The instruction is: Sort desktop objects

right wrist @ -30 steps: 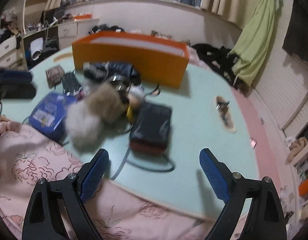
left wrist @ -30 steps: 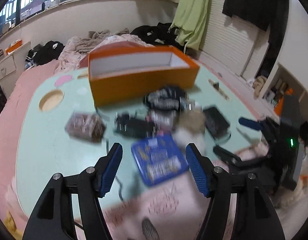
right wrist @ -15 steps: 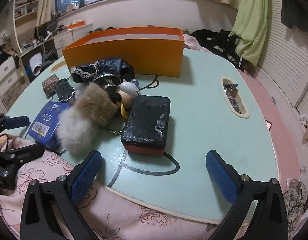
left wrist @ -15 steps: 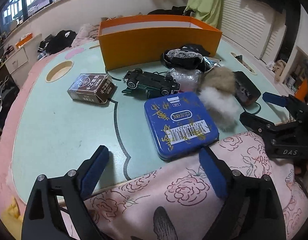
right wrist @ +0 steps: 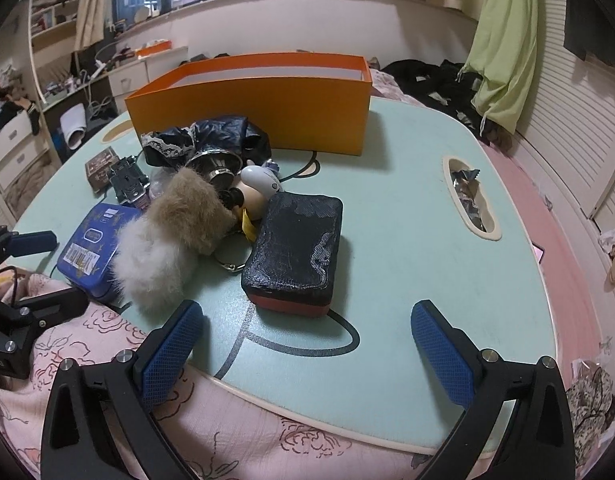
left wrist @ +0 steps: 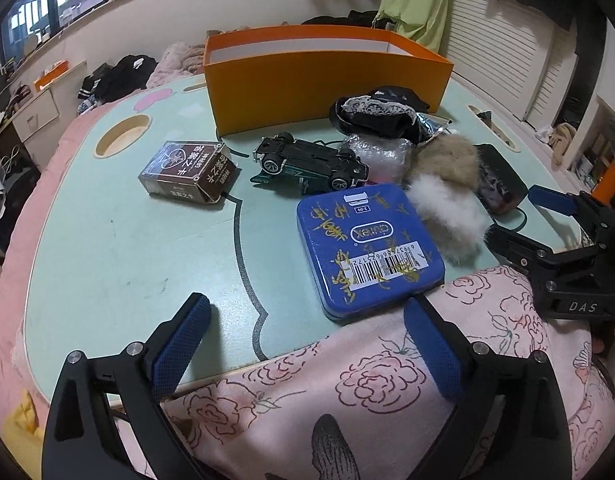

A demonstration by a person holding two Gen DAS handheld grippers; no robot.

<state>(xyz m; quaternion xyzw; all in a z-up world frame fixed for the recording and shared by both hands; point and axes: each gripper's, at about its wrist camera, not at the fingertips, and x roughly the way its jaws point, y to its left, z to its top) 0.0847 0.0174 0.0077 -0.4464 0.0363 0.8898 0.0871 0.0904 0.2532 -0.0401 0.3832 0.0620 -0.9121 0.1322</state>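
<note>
A: What's on the desk (right wrist: 407,184)?
B: An orange box (left wrist: 319,76) at the back; before it a blue tin (left wrist: 367,248), fur puff (right wrist: 175,236), toy car (left wrist: 311,158).
A: Grippers?
B: Left gripper (left wrist: 307,340) opening, empty; right gripper (right wrist: 307,344) wide, empty.

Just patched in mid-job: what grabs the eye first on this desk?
The tall orange cardboard box at the far side of the pale green table dominates. In front of it lies a clutter pile: a blue square tin, a beige-and-white fur pompom and a black padded case.
</note>
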